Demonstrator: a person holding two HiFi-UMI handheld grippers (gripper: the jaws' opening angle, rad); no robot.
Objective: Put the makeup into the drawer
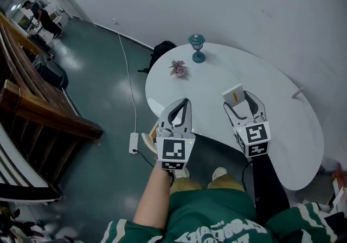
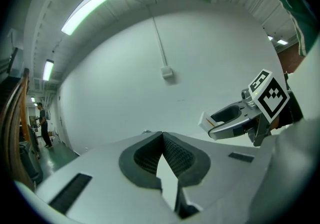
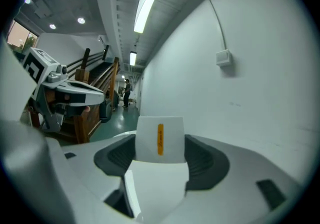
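Right gripper (image 1: 239, 101): jaws part-way open and clamped on a small white makeup box (image 3: 160, 138) with an orange stripe down its front face. The box stands upright between the pads and sticks out past the fingertips. Left gripper (image 1: 184, 104): jaws closed, tips meeting, nothing between them. The head view shows both grippers held side by side in front of the person, left one over the near edge of a white rounded desk (image 1: 271, 74), right one above the desk surface. The left gripper view shows the right gripper level with it and off to its right, box end forward. On the far part of the desk are a small teal stand (image 1: 197, 48) and, just beside it, a pink flower ornament (image 1: 178, 68). They are well apart from both grippers. On the floor: a black bag (image 1: 162, 50) by the desk's far edge, and a white power strip (image 1: 133, 143) with its cable running toward the wall. A wooden staircase (image 1: 32, 101) is at left.
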